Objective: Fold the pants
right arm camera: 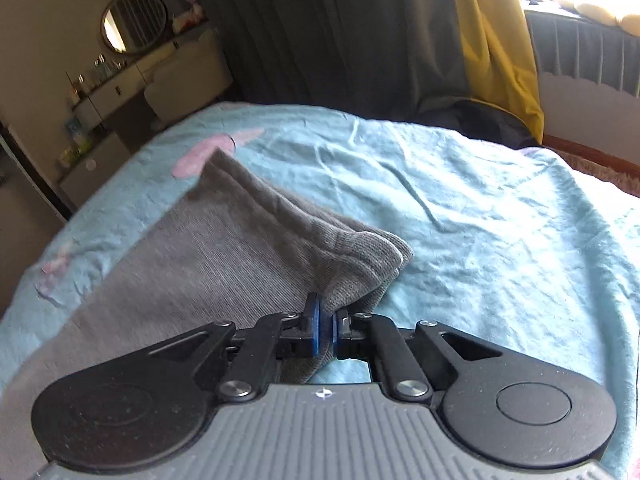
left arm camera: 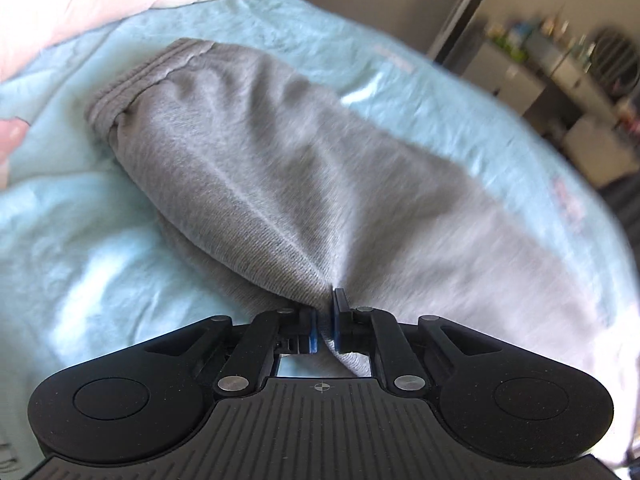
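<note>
Now the left tool [left arm camera: 325, 320] is clamped on the grey pants [left arm camera: 248, 152]; the right tool [right arm camera: 325, 330] pinches their cuff [right arm camera: 360, 264] over the bed [right arm camera: 500, 220].

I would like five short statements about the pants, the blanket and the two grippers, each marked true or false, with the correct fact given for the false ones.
1. The pants are grey. True.
2. The pants lie on a red blanket. False: the blanket is light blue-green.
3. The left gripper is shut on the pants fabric. True.
4. The right gripper is wide open with nothing between its fingers. False: it is shut on the pants fabric too.
5. A round mirror hangs on the wall above a dresser in the right wrist view. True.
</note>
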`<state>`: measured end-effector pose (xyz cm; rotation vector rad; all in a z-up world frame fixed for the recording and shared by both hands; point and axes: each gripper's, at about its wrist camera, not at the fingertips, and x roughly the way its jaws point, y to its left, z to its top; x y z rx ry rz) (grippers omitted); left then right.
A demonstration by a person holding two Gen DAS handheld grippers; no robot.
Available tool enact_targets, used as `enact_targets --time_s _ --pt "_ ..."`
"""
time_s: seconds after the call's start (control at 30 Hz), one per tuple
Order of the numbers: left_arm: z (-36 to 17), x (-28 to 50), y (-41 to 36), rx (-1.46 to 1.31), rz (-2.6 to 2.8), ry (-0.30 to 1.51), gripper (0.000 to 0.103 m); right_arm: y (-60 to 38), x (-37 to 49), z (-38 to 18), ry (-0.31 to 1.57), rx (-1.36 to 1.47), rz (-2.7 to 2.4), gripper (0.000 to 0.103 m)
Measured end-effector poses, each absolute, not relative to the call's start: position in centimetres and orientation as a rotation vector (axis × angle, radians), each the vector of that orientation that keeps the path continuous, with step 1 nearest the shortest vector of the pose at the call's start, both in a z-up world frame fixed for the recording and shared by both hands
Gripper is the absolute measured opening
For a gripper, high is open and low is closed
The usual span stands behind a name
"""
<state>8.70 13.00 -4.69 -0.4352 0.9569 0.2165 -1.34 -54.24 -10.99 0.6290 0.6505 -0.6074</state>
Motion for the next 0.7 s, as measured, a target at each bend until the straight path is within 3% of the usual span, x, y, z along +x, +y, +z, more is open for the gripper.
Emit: enact_targets --time_s 0.07,0.13,0.2,0.27,0.37,0.53,0.7 --pt "-4.0 8.5 12.0 -0.377 0.242 0.944 0.019 -54.6 -2.3 -10.4 0.610 0.667 -0.618 0.015" --pt "-2.7 7.8 11.3 -0.329 0.276 0.903 0.030 -55.2 -3.2 -10.0 0.583 0.690 -0.632 0.031" --pt "-1.2 7.5 10.6 -0.300 0.277 0.848 0.040 -55.7 -4.0 -10.1 0.576 0.706 -0.629 0.037" --pt "0.3 7.6 9.9 -0.267 0.258 0.776 0.047 -56.0 -4.4 -10.6 0.586 0.737 -0.610 0.039" --pt "1.4 9.6 9.1 -0.197 0.199 0.686 0.074 -55.8 -4.9 -11.6 0.576 0.796 -0.581 0.040" --pt "-1.7 16.1 7.9 -0.192 0.086 0.760 0.076 -55.7 -5.1 -12.4 0.522 0.925 -0.551 0.041" --pt "-8.2 19.1 8.2 -0.163 0.186 0.882 0.077 -56.0 -4.7 -12.2 0.522 0.968 -0.548 0.041"
